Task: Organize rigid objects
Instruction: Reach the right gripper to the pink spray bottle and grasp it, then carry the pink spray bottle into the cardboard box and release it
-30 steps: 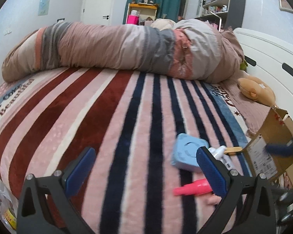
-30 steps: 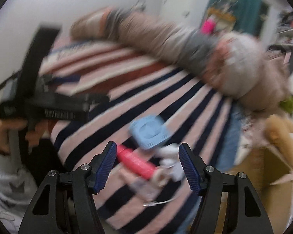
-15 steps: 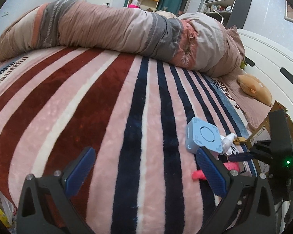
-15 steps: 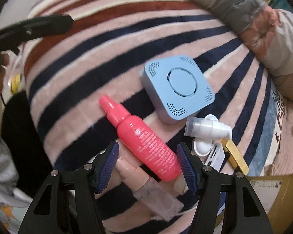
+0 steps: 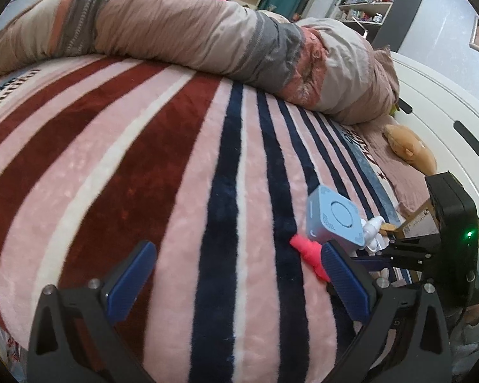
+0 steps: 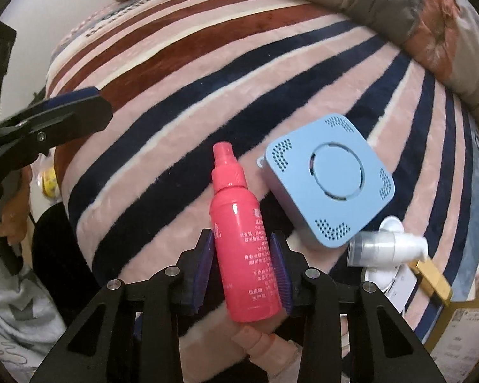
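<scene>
A pink spray bottle [image 6: 239,239] lies on the striped bed blanket [image 6: 182,102], and my right gripper [image 6: 243,268] is shut on its body, pads against both sides. A blue square device [image 6: 330,188] lies just right of it, with a white pump bottle [image 6: 386,250] and a gold clip [image 6: 432,279] further right. A pale peach bottle [image 6: 265,344] lies under the gripper. In the left wrist view my left gripper [image 5: 236,284] is open and empty over the blanket, with the pink bottle [image 5: 308,253] and blue device [image 5: 333,220] behind its right finger.
A cardboard box [image 6: 459,335] sits at the bed's right edge. A rolled duvet [image 5: 207,35] lies across the far side of the bed. A tan plush toy [image 5: 410,151] lies near the white headboard [image 5: 447,118]. The right gripper's body [image 5: 447,239] stands beside the objects.
My right gripper has dropped onto the pink spray bottle and closed around it. My left gripper has moved lower and closer to the blanket, still open.
</scene>
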A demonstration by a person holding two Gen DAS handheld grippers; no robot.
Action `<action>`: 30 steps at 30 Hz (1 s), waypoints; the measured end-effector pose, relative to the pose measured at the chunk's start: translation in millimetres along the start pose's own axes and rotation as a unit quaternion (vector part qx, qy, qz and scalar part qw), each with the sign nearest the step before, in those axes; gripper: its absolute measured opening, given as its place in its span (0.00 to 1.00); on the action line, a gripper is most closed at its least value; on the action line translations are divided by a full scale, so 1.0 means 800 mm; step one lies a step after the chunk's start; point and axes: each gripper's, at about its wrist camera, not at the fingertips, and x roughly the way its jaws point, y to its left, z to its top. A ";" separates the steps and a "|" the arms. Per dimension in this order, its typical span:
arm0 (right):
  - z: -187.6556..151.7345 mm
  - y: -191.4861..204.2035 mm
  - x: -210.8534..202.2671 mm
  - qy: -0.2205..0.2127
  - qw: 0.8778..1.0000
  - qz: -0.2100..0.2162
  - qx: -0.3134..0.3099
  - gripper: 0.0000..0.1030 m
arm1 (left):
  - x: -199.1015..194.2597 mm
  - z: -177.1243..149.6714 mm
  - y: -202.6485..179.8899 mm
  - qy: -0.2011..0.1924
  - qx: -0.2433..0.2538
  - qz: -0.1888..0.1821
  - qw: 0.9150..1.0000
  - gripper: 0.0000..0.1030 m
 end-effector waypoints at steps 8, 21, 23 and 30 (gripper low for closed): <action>-0.010 0.009 -0.021 -0.062 0.998 0.019 0.006 0.26 | 0.010 0.000 -0.024 0.026 0.007 -0.066 0.997 0.99; -0.072 0.009 -0.200 -0.257 0.966 0.033 0.011 0.26 | -0.057 0.056 -0.185 -0.001 0.063 -0.231 0.971 0.52; -0.092 -0.006 -0.226 -0.282 0.959 0.028 0.021 0.26 | -0.065 0.064 -0.221 -0.001 0.088 -0.247 0.965 0.44; -0.176 -0.088 -0.303 -0.363 0.928 -0.005 0.083 0.26 | -0.074 0.081 -0.385 -0.001 0.200 -0.249 0.948 0.41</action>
